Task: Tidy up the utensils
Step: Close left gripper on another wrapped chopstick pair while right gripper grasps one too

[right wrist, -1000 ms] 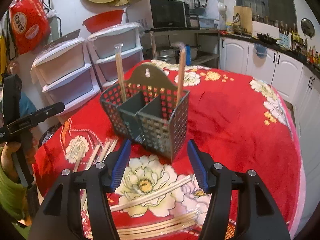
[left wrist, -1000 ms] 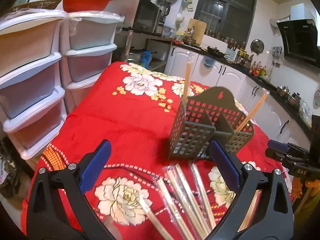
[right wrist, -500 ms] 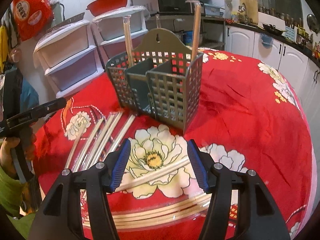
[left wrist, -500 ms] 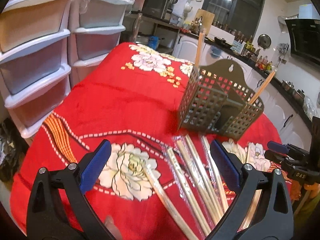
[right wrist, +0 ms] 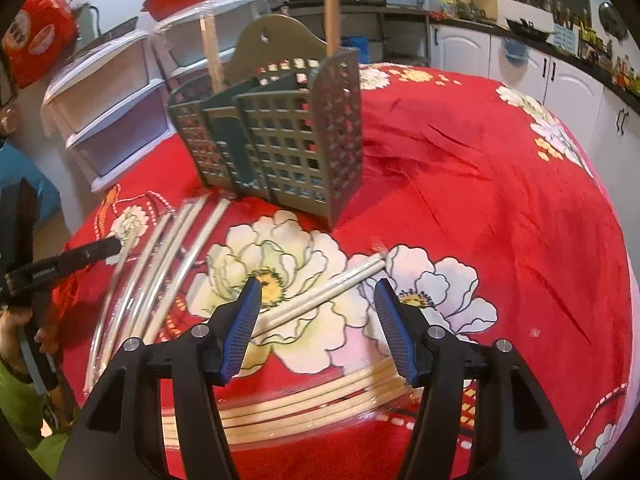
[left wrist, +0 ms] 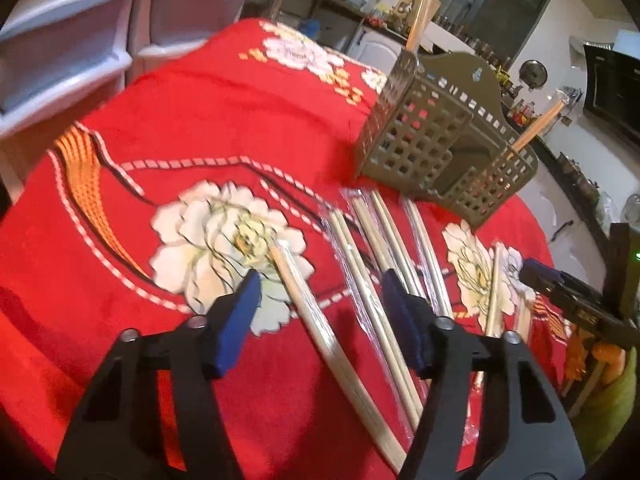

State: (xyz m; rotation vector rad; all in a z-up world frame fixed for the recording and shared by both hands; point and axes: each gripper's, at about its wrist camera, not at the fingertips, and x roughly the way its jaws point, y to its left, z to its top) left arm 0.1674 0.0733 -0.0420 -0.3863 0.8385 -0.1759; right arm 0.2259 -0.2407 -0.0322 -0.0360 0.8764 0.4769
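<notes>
A grey perforated utensil holder (left wrist: pixel 444 140) (right wrist: pixel 276 148) stands on the red flowered tablecloth with two wrapped chopstick pairs upright in it. Several plastic-wrapped chopstick pairs (left wrist: pixel 372 280) lie on the cloth in front of it. My left gripper (left wrist: pixel 320 312) is open, low over the cloth, with one wrapped pair (left wrist: pixel 320 320) lying between its jaws. My right gripper (right wrist: pixel 316 312) is open and empty, low over a single wrapped pair (right wrist: pixel 324 292); more pairs (right wrist: pixel 304 400) lie just beneath it and others (right wrist: pixel 160 248) to its left.
White plastic drawer units (left wrist: pixel 72 40) (right wrist: pixel 120 92) stand at the table's far side. Kitchen cabinets and a counter (right wrist: pixel 540 68) run behind. The other gripper shows at each view's edge (left wrist: pixel 572 304) (right wrist: pixel 60 268).
Both grippers have dropped down and moved in toward the chopsticks on the cloth. The left jaws now straddle one wrapped pair. The holder has not moved.
</notes>
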